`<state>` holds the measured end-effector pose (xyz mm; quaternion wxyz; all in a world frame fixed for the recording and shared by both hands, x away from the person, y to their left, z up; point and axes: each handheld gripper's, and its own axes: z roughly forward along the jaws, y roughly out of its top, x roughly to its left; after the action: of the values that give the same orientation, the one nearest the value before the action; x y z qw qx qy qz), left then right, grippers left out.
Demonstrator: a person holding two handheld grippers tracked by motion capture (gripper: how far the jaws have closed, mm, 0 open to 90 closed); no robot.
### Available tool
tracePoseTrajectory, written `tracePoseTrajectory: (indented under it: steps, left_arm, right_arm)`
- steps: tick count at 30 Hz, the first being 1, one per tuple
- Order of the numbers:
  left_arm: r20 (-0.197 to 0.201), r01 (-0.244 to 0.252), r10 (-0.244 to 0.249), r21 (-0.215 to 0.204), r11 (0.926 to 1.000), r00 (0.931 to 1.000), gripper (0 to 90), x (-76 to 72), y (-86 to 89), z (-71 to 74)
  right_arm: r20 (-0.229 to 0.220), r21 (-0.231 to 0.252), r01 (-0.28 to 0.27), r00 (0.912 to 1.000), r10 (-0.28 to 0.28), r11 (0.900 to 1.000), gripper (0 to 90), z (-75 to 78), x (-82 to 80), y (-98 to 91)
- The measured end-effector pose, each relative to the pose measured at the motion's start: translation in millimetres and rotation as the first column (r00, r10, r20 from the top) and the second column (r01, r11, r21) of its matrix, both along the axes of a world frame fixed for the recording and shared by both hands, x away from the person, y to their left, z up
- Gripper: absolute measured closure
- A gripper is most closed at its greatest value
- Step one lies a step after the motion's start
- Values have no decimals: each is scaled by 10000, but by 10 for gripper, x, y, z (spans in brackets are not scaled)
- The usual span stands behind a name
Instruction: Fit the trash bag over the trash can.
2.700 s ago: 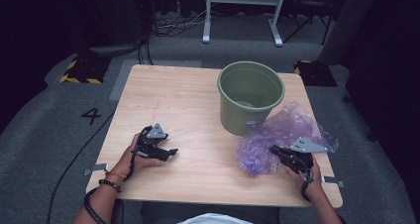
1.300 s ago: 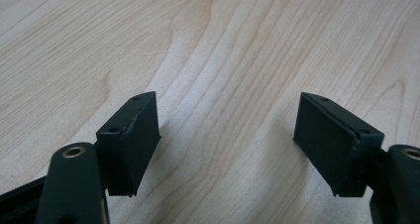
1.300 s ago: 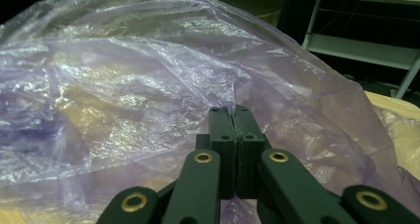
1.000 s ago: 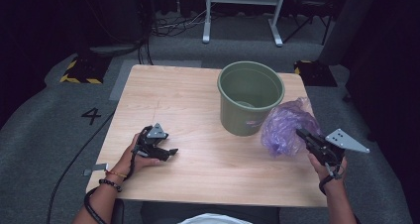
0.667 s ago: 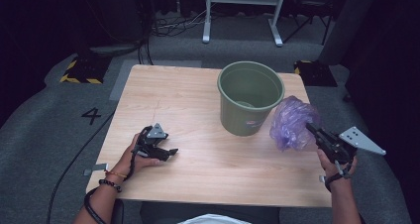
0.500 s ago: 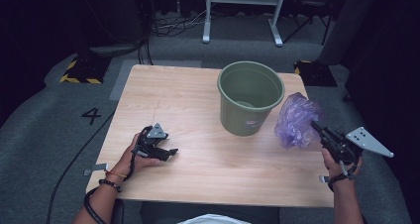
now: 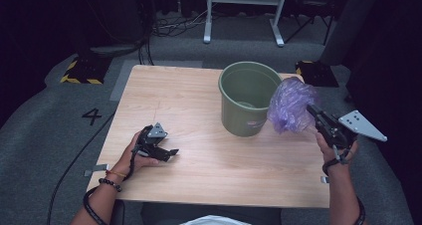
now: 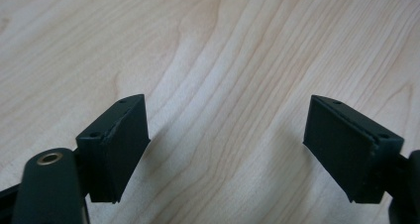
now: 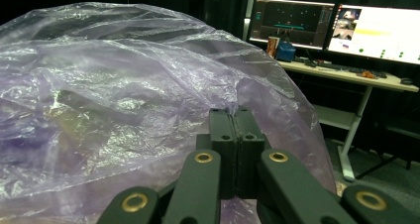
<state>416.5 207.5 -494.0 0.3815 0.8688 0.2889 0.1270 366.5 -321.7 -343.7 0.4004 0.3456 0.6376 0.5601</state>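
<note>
A crumpled purple plastic bag (image 7: pixel 290 105) hangs in the air just right of the green bucket (image 7: pixel 244 118), off the table (image 7: pixel 199 100). My right gripper (image 7: pixel 312 110) is shut on the bag's edge; in the right gripper view the jaws (image 9: pixel 234 116) are pressed together on the film, and the bag (image 9: pixel 124 85) billows up to the left. My left gripper (image 7: pixel 169 154) rests low at the table's front left. Its jaws have just been opening and now stand wide (image 8: pixel 228 135), with bare wood between them.
The bucket stands at the table's back right. Beyond the table are a white metal stand (image 7: pixel 244 11), cables, and a yellow-and-black striped block (image 7: pixel 79 70) on the grey floor. Lit monitors (image 9: pixel 292 21) on a desk appear in the right gripper view.
My right gripper has lifted the purple bag off the table, up and to the right beside the bucket. The left hand has stayed in place.
</note>
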Motion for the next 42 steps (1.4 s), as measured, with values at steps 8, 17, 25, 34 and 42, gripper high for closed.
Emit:
tracePoseTrajectory:
  steps: [8,17,25,34,42]
  left_arm:
    - [562,-4,30,-458,9990,9984,169,-1,-64,220]
    - [1330,165,21,-1387,9902,9911,166,90,-190,596]
    - [2411,959,-393,-2278,9690,9697,167,161,-466,1161]
    - [3215,2275,-1473,-2281,9467,9354,166,181,-1034,1609]
    - [3560,2527,-1674,-2085,9448,9194,161,209,-1507,1748]
  right_arm:
    - [-61,-605,173,9998,-177,9980,895,88,196,221]
    - [-152,-1227,476,9986,-498,9913,894,108,396,447]
    - [-242,-1871,460,9984,-514,9813,893,103,526,656]
    - [-303,-2242,596,9972,-681,9727,892,93,637,836]
    - [-356,-2437,480,9977,-583,9687,886,49,663,935]
